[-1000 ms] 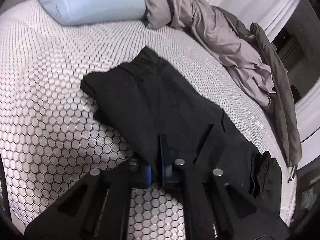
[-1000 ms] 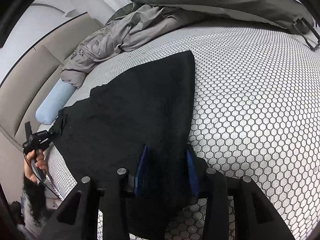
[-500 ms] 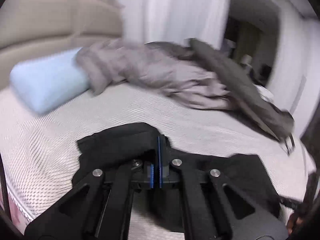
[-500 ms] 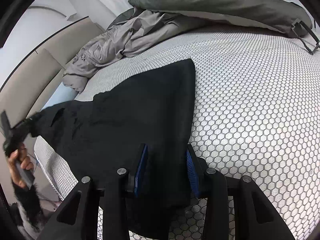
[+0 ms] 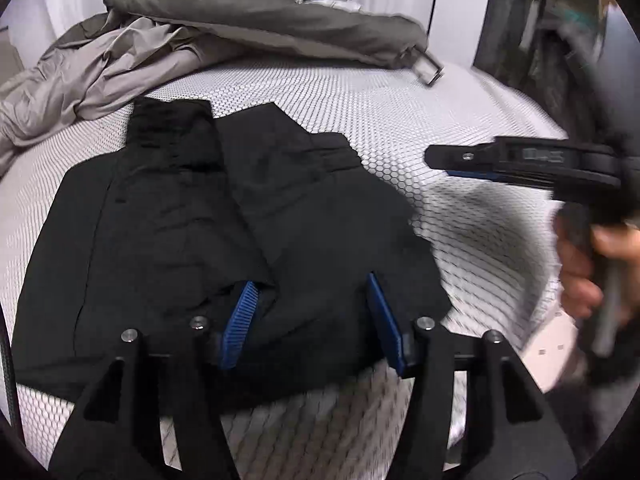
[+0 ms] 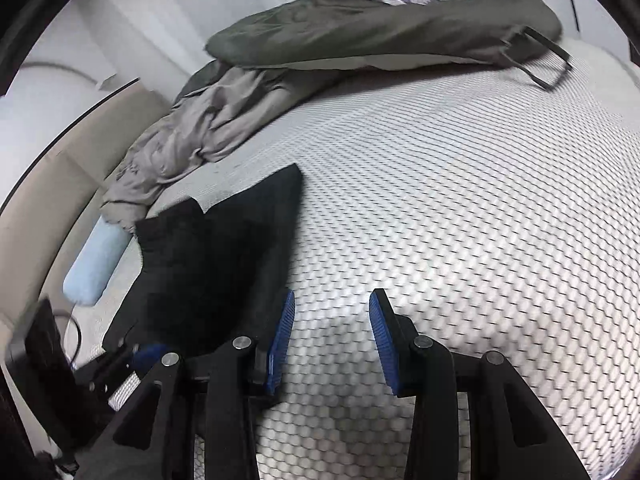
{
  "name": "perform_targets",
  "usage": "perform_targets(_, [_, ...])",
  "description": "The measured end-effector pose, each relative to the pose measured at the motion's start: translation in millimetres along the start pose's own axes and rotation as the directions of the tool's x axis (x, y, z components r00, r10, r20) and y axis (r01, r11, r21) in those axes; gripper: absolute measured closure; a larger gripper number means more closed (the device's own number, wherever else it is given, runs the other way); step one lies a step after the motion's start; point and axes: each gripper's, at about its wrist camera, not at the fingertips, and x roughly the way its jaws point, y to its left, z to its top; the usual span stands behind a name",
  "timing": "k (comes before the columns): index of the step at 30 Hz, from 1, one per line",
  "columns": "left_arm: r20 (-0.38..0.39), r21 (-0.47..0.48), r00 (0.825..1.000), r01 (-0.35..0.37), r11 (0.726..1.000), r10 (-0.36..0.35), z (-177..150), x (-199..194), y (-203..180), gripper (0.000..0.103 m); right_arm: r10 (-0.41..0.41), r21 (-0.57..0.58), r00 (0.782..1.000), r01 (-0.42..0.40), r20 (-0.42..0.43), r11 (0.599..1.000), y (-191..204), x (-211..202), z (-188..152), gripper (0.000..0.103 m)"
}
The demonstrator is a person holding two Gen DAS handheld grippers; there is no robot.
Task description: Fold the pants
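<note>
Lying folded on the bed point(image 5: 400, 120), black pants point(image 5: 192, 220) beneath the left gripper's point(image 5: 312, 320) just-opened, empty fingers point(image 5: 240, 316).

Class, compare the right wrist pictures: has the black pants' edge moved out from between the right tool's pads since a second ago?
Yes. The black pants now lie left of the open right tool, bare mattress between its pads.

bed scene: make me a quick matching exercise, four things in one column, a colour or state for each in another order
Things:
1. pants
2. pillow
3. left gripper
4. duvet

Descriptions:
a. light blue
b. jaws apart, just opened, over black cloth
c. black, lying folded on the mattress
d. grey-green, bunched at the far side

Pairs: 1-c, 2-a, 3-b, 4-d
</note>
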Motion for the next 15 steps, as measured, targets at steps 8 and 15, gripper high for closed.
perform_targets(8, [0.162, -0.004, 0.986, 0.041, 0.999, -0.04, -21, -106, 56, 0.029, 0.076, -0.069, 0.997, -0.078, -0.02, 0.995, 31, 1, -2, 0.064])
perform_targets(15, [0.114, -0.175, 0.956, -0.247, 0.953, 0.269, -31, -92, 154, 0.03, 0.153, -0.272, 0.986, -0.166, -0.067, 0.948, 118, 19, -16, 0.051])
